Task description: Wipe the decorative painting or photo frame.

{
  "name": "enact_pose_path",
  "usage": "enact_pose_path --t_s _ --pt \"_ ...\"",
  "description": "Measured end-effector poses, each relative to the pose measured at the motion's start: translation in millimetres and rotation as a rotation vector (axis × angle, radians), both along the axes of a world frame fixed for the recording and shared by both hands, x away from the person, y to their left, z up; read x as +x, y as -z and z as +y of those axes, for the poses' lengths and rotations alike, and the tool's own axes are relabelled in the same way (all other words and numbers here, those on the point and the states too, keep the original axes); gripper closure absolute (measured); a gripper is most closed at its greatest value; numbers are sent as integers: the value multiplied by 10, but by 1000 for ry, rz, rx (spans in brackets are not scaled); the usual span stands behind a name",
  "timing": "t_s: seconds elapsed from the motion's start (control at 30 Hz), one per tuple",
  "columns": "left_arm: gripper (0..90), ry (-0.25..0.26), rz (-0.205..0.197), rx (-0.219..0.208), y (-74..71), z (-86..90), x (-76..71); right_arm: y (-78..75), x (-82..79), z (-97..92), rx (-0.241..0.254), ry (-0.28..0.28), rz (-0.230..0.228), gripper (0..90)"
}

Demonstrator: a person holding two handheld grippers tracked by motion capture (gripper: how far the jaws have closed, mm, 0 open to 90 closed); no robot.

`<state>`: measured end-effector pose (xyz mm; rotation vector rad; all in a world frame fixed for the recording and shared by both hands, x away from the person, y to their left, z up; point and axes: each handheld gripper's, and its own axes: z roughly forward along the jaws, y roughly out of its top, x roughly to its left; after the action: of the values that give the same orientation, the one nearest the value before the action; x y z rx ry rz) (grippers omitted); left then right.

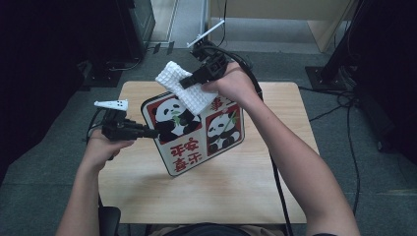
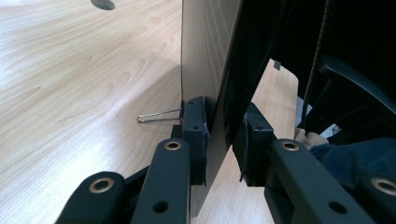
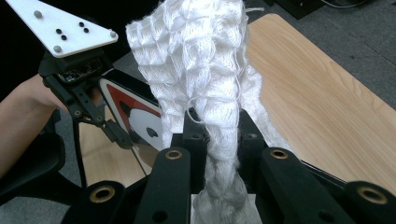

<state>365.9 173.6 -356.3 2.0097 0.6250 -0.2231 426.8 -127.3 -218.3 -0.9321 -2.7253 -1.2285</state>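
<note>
One panda-printed board (image 1: 193, 132) is held tilted above the middle of the light wood desk (image 1: 236, 187), its left edge clamped by the left tool (image 1: 147, 132), while one white waffle-weave cloth (image 1: 182, 86) is pinched in the right tool (image 1: 189, 81) and laid on the board's upper edge. A thin wire clip (image 2: 156, 116) is seen at the board's back beside the left pads. The desk is surrounded by grey carpet, dark equipment and trailing cables (image 1: 344, 98).

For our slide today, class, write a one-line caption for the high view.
Left gripper holds the panda board tilted above the wooden table while the right gripper presses a white cloth on it.
</note>
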Motion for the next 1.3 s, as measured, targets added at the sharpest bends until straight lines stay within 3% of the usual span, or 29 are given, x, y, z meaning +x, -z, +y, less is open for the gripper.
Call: enact_pose_path --t_s 0.3,0.4,0.63,1.0,1.3 --pt "759 3 -4 1 2 0 2 -50 98 1 -3 28 -17 795" --pt "759 3 -4 2 3 0 3 -44 128 1 -21 37 -45 795" --pt "758 6 1 0 7 4 4 18 188 -37 -22 39 -16 790" --pt "756 6 -1 -2 11 5 0 57 178 -183 9 56 -48 787" --pt "759 8 -3 -2 11 7 -1 57 193 -260 17 67 -34 784"
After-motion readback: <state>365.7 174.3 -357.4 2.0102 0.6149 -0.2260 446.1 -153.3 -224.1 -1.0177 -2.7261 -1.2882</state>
